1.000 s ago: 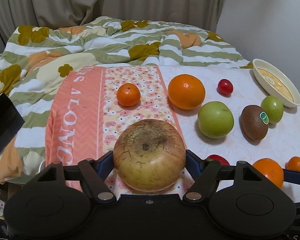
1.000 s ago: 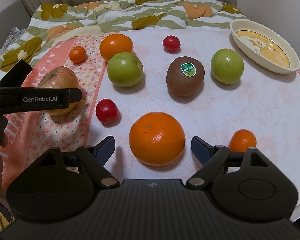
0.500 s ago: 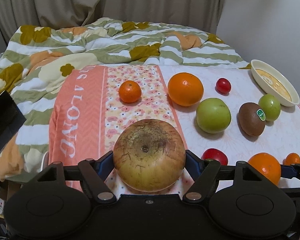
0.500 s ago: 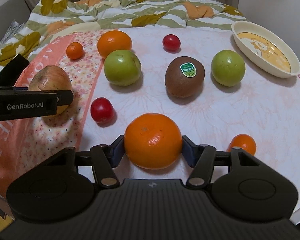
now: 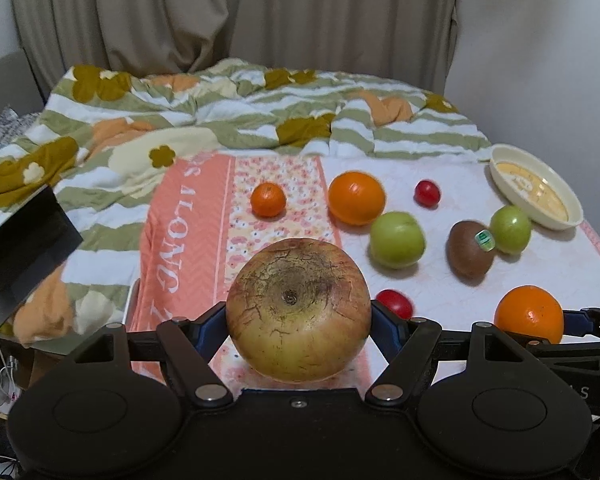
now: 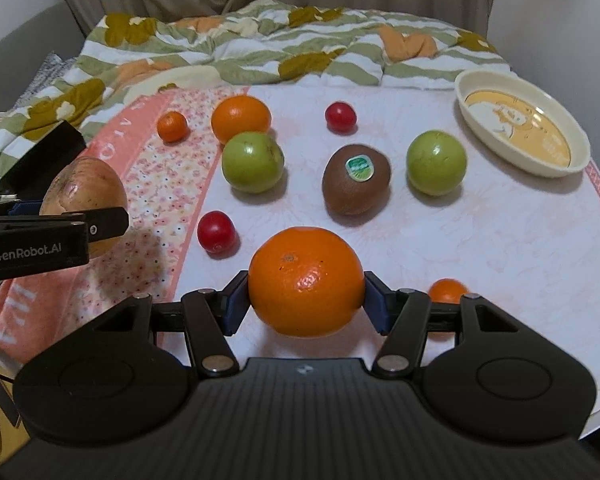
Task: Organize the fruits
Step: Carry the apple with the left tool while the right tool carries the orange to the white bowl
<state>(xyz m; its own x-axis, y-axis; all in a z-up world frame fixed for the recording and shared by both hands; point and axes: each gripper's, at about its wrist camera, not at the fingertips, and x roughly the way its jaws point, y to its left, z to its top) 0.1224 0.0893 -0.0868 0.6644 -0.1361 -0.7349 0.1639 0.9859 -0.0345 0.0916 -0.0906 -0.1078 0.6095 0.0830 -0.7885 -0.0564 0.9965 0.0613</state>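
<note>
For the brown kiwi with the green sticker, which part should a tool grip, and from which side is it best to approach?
Grip the kiwi across its narrower middle, coming down from above with one finger on its near side and one on its far side. It lies on its side, long axis running left to right. A green apple sits close on its right, so fingers placed left and right would have less room.

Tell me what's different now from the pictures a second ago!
The right claw closed on the big orange, which sat loose between open jaws before, and raised it. The left claw kept its grip on the yellow-brown apple and lifted it too. The green apples, kiwi, cherry tomatoes, small oranges and dish stayed put.
</note>
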